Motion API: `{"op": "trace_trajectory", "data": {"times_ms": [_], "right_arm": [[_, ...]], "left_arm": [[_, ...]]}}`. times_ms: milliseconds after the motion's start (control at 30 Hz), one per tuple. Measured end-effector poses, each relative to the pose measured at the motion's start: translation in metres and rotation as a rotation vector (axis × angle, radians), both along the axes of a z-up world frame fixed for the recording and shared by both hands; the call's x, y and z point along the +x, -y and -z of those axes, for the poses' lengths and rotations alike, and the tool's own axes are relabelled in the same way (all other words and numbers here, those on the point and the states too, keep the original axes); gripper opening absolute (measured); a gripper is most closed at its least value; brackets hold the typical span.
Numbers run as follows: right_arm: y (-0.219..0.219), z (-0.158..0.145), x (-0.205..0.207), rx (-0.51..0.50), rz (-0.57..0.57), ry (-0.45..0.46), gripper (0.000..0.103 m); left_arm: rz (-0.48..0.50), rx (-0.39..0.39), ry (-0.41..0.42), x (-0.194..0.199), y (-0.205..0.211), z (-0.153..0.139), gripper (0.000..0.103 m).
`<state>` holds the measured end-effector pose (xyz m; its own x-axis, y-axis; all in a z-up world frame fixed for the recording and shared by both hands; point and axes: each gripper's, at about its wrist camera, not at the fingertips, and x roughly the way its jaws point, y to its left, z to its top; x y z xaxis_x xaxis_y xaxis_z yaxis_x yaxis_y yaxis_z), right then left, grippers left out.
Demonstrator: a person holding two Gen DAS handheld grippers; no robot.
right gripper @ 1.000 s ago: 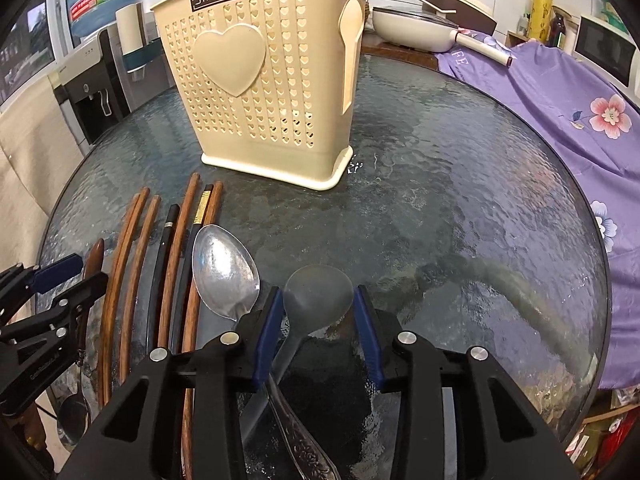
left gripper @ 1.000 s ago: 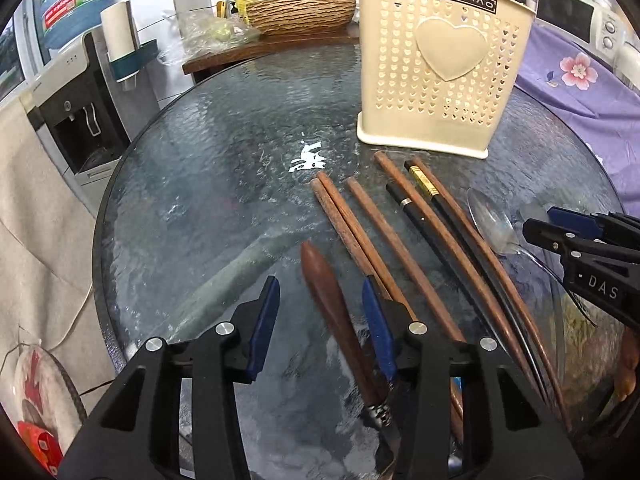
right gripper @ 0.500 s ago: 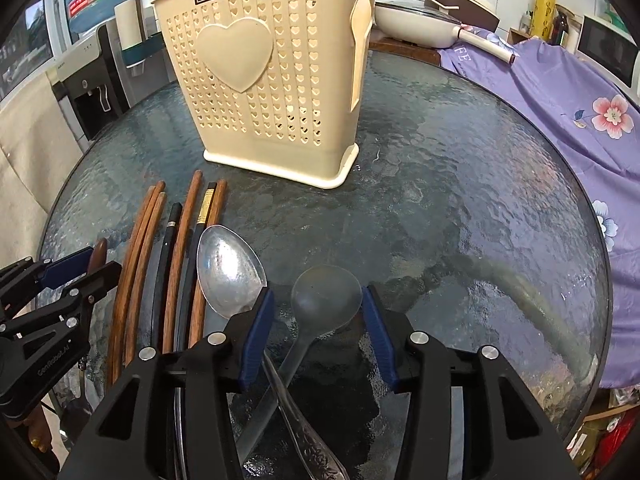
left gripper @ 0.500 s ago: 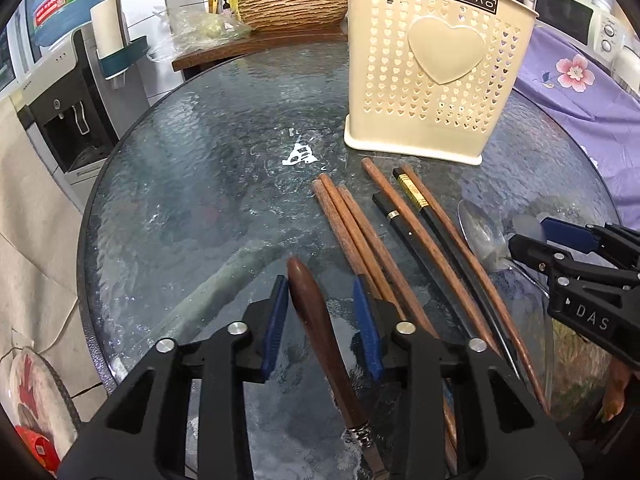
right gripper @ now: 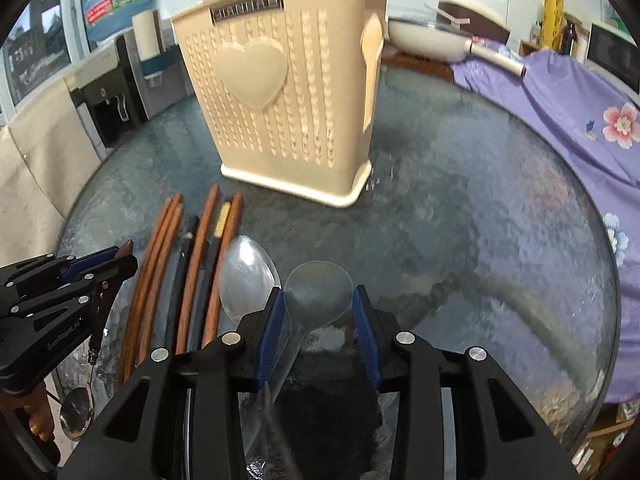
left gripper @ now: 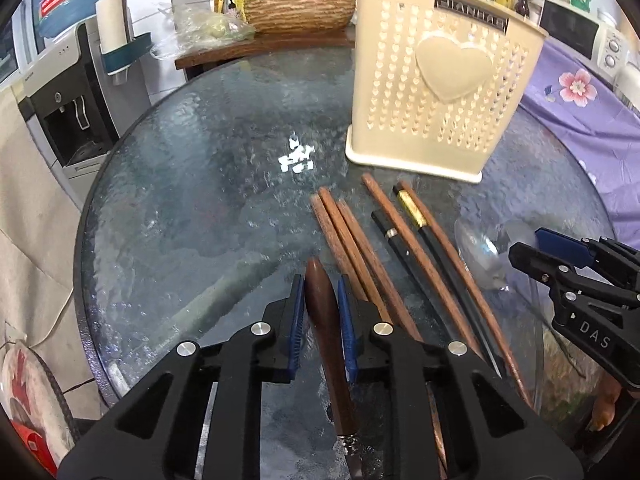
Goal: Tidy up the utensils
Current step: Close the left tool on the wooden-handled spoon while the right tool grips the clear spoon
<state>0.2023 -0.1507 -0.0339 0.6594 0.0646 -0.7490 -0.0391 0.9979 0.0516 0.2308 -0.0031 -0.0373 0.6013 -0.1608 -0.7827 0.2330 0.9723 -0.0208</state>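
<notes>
A cream perforated utensil holder (left gripper: 440,92) (right gripper: 280,120) stands at the back of the round glass table (left gripper: 192,200). In front of it lie several brown and black chopsticks (left gripper: 360,248) (right gripper: 192,272) and a metal spoon (right gripper: 248,276). My left gripper (left gripper: 320,292) is closing, its blue pads pressing both sides of a spoon's dark wooden handle (left gripper: 324,320). My right gripper (right gripper: 318,300) is closing too, with the bowl of a clear plastic spoon (right gripper: 320,292) between its pads, which touch its edges. Each gripper shows at the edge of the other's view.
A purple flowered cloth (right gripper: 560,100) covers the right side beside the table. A water dispenser (left gripper: 76,92) stands to the left, and a wooden shelf with a woven basket (left gripper: 300,12) is behind. A pan (right gripper: 432,40) sits behind the holder.
The left jaws narrowed from wide apart onto the wooden handle. The right gripper slid forward, so the clear spoon's bowl now sits between its pads, and its jaws drew in.
</notes>
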Motion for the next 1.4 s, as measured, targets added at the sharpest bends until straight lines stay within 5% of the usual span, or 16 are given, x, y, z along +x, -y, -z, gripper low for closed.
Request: {"op": "trace_trajectory", "data": {"times_ms": [933, 1000, 1033, 1300, 1400], "right_arm": [[0.008, -0.078, -0.052, -0.017, -0.086, 0.317, 0.034], [0.007, -0.08, -0.054, -0.021, -0.103, 0.316, 0.001], [0.007, -0.081, -0.054, -0.023, -0.104, 0.319, 0.0], [0.012, -0.068, -0.046, -0.017, -0.086, 0.267, 0.002], [0.019, -0.062, -0.041, 0.001, -0.066, 0.242, 0.02]], "left_arm": [[-0.018, -0.08, 0.259, -0.034, -0.012, -0.099, 0.016], [-0.019, -0.083, 0.267, -0.036, -0.014, -0.101, 0.016], [-0.019, -0.083, 0.272, -0.037, -0.014, -0.102, 0.016], [-0.032, -0.082, 0.259, -0.033, -0.016, -0.095, 0.016], [-0.032, -0.084, 0.262, -0.033, -0.016, -0.095, 0.016]]}}
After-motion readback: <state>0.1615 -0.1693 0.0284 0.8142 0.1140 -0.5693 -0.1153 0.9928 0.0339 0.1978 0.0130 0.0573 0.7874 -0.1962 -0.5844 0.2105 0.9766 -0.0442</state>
